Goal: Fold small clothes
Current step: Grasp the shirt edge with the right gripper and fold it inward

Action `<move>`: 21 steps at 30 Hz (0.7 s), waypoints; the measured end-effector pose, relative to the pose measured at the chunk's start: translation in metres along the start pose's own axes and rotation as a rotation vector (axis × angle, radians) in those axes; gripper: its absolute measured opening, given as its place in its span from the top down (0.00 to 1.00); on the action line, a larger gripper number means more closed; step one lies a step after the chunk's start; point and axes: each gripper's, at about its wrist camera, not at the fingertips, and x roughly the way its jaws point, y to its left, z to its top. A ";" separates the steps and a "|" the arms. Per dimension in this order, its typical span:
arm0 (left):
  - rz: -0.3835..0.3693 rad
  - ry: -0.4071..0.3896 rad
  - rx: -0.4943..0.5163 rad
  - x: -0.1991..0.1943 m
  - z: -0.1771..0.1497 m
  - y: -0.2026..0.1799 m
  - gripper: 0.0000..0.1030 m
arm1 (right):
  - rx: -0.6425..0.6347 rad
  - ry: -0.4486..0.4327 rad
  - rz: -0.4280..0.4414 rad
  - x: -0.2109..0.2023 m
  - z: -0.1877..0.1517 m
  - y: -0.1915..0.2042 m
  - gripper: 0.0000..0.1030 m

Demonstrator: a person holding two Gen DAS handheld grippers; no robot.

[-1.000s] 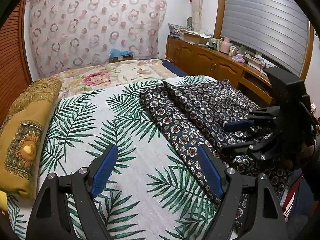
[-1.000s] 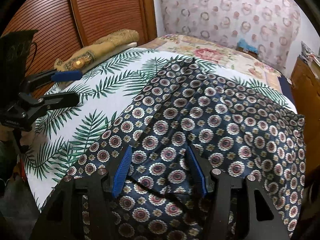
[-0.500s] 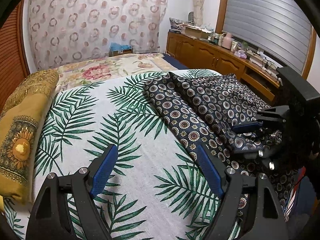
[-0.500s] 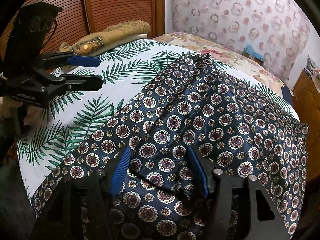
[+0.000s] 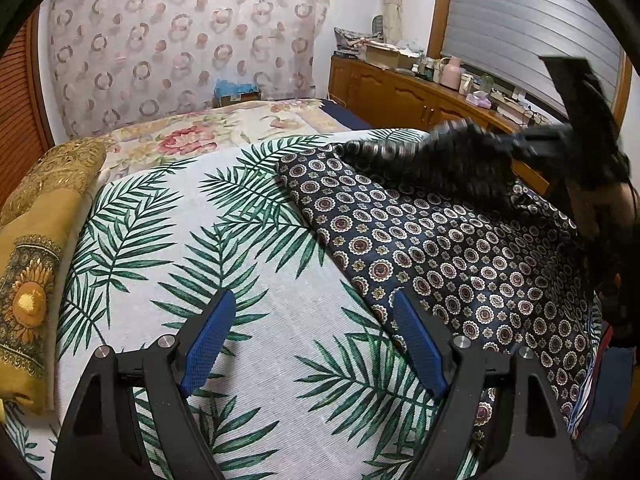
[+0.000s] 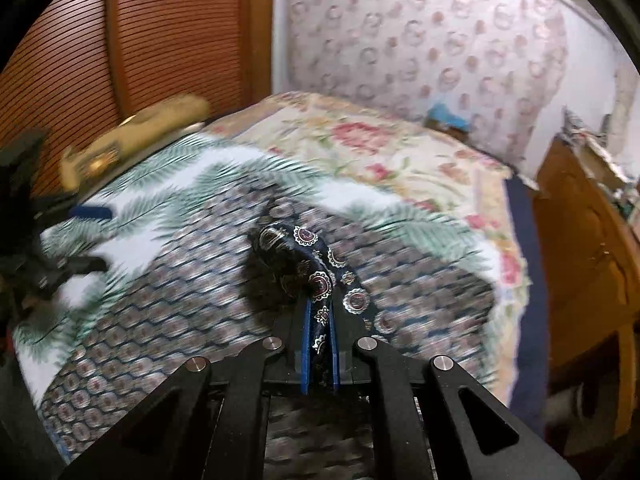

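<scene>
A navy garment with round medallion print (image 5: 460,264) lies on the right half of a palm-leaf sheet (image 5: 192,248) on the bed. My right gripper (image 6: 320,312) is shut on a fold of this garment (image 6: 320,280) and holds it lifted above the rest of the cloth; in the left wrist view it appears blurred at the upper right (image 5: 560,148), with cloth trailing from it. My left gripper (image 5: 312,328) is open and empty, above the sheet just left of the garment's near edge.
A yellow sunflower cushion (image 5: 36,248) lies along the bed's left edge. A floral quilt (image 5: 208,132) covers the far end. A wooden cabinet (image 5: 400,92) with clutter stands at the right, a slatted wooden door (image 6: 120,48) at the left.
My right gripper has shut on a fold of the garment and lifted it quickly away from the bed; its view is blurred. My left gripper stayed open and shifted only slightly.
</scene>
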 end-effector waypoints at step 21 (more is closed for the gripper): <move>-0.010 0.037 0.018 0.008 0.001 -0.011 0.21 | 0.254 -0.013 -0.158 0.034 0.026 -0.069 0.66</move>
